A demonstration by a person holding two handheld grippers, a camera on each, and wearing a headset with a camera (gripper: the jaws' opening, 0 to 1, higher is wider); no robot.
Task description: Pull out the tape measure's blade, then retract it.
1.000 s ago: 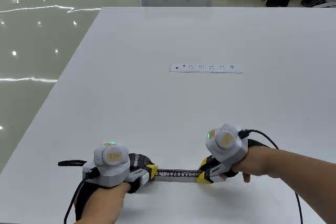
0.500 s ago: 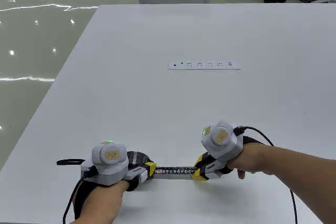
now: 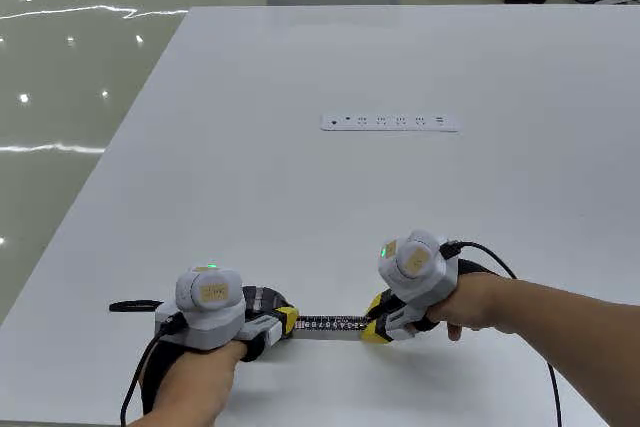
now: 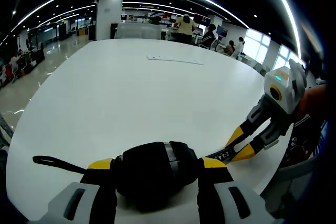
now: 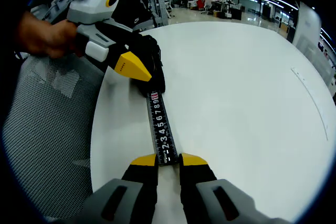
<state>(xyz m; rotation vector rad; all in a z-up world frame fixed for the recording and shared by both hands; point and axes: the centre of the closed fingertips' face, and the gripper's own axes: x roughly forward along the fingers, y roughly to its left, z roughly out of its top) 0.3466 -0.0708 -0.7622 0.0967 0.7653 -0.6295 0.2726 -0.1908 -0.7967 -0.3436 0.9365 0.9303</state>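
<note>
White desk (image 3: 300,197) fills what I see from the headset. At 8 o'clock a black wrist strap (image 3: 133,305) lies loose on it. Just beside it, at 7 o'clock, my left hand-held gripper (image 3: 275,323) is clamped around the black tape measure case (image 3: 262,305). A short length of blade (image 3: 330,324) runs from the case toward 3 o'clock, numbers up. My right hand-held gripper (image 3: 375,330), at 5 o'clock, is narrowed on the blade's tip. A power strip (image 3: 390,123) lies well apart, toward 12 o'clock.

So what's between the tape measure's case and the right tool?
The pulled-out blade, flat over the white table, running from the case to the right tool, seen in the head view and right gripper view.
</note>
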